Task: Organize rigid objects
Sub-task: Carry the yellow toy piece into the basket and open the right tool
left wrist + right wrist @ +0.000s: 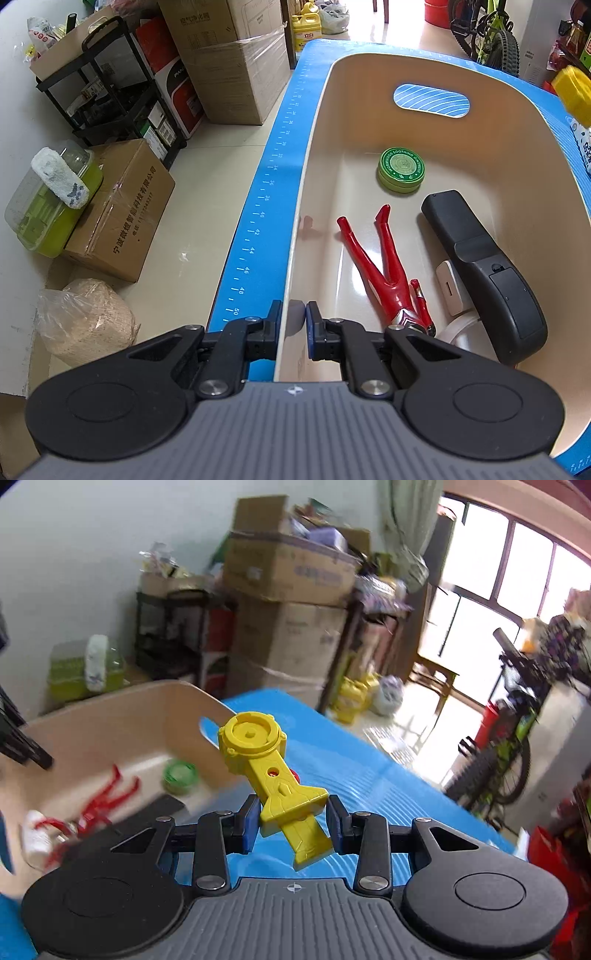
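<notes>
Right gripper clamps yellow toy, held above blue mat just right of bin. Left gripper pinches beige bin near wall; inside: red figure, green tin, black remote.

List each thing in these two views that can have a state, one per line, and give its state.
left gripper: shut on the bin wall
right gripper: shut on the yellow toy
yellow toy: held up above the blue mat
beige bin: uncovered, partly filled
green tin: lid on, flat in the bin
red figure: lying down in the bin
black remote: lying down in the bin
</notes>
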`<state>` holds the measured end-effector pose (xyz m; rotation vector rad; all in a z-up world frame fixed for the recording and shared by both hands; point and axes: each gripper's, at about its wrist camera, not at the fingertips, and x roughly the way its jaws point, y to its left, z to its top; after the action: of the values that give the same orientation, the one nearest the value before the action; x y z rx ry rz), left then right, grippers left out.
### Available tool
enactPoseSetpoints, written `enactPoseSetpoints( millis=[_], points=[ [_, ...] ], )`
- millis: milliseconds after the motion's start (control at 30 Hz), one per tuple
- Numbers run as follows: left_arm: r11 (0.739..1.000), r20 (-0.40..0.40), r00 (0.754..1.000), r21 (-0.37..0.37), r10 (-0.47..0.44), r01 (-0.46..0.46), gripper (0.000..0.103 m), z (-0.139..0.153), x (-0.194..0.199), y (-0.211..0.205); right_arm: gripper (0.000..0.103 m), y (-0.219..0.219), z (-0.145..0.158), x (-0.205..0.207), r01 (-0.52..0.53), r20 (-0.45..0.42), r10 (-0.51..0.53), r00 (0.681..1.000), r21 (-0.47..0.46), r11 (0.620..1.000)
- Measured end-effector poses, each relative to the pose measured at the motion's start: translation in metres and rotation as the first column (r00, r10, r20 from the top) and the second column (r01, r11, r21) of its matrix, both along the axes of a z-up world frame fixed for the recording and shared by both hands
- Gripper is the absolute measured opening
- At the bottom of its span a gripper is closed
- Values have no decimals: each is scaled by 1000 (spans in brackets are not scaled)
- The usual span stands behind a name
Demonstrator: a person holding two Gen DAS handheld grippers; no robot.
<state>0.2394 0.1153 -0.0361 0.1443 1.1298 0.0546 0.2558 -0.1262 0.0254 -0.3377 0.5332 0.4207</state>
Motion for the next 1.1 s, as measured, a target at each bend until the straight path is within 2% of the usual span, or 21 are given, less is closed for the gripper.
enactPoseSetpoints(
  millis=[233,667,1000,1100],
  points=[
    [1000,2,1000,-11,-2,2,14,-1,0,2,45,49,7,6,-51,-50,52,997,13,999],
    [1000,4,1000,-12,-2,2,13,-1,0,2,45,137,-21,0,-132,-151,125,981,-41,990],
    [1000,3,1000,-13,-3,3,13,-1,0,3,45,169,-49,2,-136,-280,94,955,-135,981],
    [1000,2,1000,-10,-4,4,13,-1,0,2,45,171,-58,2,-133,-315,84,945,-138,981]
  ],
)
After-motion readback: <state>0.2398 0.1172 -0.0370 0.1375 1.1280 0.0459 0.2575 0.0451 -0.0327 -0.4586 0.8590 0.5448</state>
